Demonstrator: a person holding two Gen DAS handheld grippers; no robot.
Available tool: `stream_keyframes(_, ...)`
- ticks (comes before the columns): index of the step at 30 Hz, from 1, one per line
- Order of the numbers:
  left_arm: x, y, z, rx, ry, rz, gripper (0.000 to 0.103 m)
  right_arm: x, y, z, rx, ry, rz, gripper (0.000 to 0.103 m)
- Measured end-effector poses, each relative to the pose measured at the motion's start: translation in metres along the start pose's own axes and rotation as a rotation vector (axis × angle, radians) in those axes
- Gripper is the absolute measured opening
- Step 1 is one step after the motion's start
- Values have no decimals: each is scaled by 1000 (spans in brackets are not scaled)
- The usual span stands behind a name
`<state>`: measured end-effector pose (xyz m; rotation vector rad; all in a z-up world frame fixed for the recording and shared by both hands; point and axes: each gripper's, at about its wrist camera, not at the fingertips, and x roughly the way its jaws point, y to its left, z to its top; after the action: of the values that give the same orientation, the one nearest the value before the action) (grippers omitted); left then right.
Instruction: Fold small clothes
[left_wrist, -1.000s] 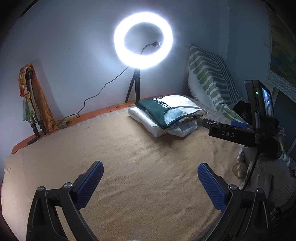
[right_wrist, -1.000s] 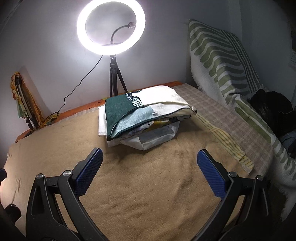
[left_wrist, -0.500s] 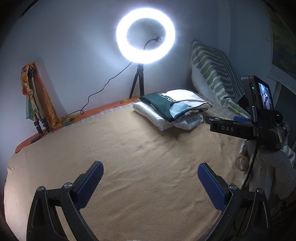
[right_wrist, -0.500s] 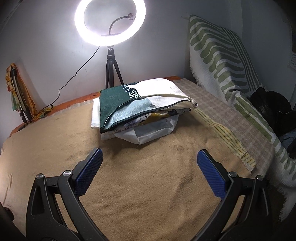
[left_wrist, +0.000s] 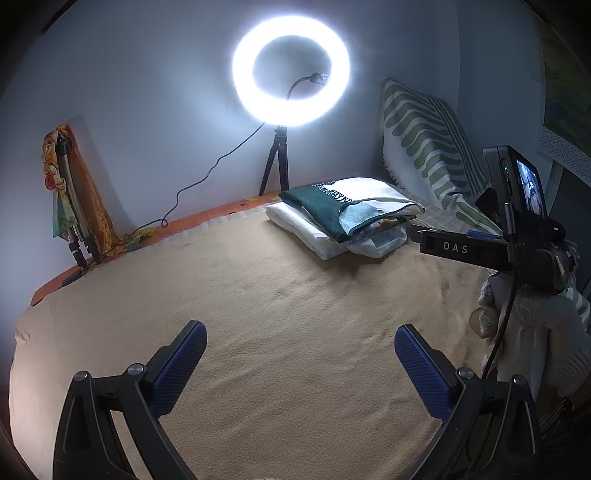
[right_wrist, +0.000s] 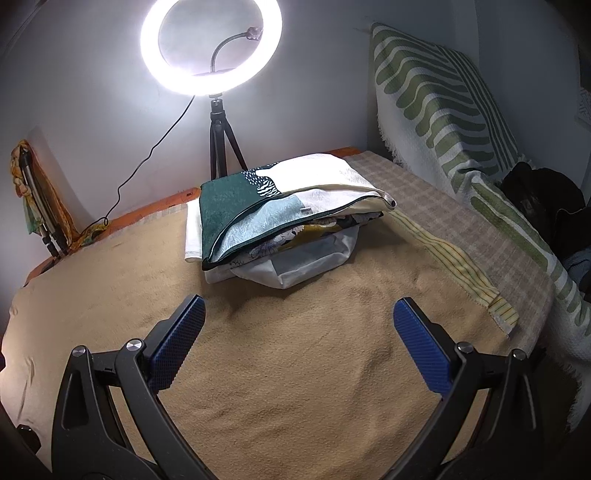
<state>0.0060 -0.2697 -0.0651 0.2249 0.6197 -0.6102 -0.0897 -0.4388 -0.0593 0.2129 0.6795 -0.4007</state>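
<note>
A stack of folded clothes (right_wrist: 284, 221), green, pale blue and white on top with white pieces beneath, lies at the far side of the tan blanket (right_wrist: 295, 369). It also shows in the left wrist view (left_wrist: 343, 221). My right gripper (right_wrist: 299, 336) is open and empty, above the blanket just in front of the stack. My left gripper (left_wrist: 301, 354) is open and empty over bare blanket, farther from the stack. The right gripper's body with its camera (left_wrist: 517, 236) shows at the right of the left wrist view, held by a gloved hand (left_wrist: 535, 332).
A lit ring light on a tripod (right_wrist: 212, 48) stands behind the stack against the wall. A green-striped cushion (right_wrist: 443, 110) leans at the right over a checked cloth (right_wrist: 461, 236). A folded tripod with an orange cloth (left_wrist: 74, 199) leans at the left wall.
Both grippers have shifted slightly; the right one has drawn a little nearer the stack. Both stay open and empty. The stack has not moved.
</note>
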Motion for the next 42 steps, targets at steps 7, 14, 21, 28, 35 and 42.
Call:
stream_keyframes(7,0,2,0,4,-3,0,103,-1,3,-1,3,2,2,103)
stream_keyframes(14,0,2,0,4,-3,0,103,2,3,-2,22,19,16,103)
stream_keyframes(21,0,2,-1,9,-4,0,103,0,1,-3,29,19,17,103)
stream_keyframes(28,0,2,0,6,-2,-1,103,0,1,-3,30,19,17,103)
stream_keyframes(35,0,1,-1,9,-6,2,103,0,1,-4,32,23,16,103)
stream_keyframes(42,0,1,-2,7,-7,-2,103,1,1,-5,34,28,18,103)
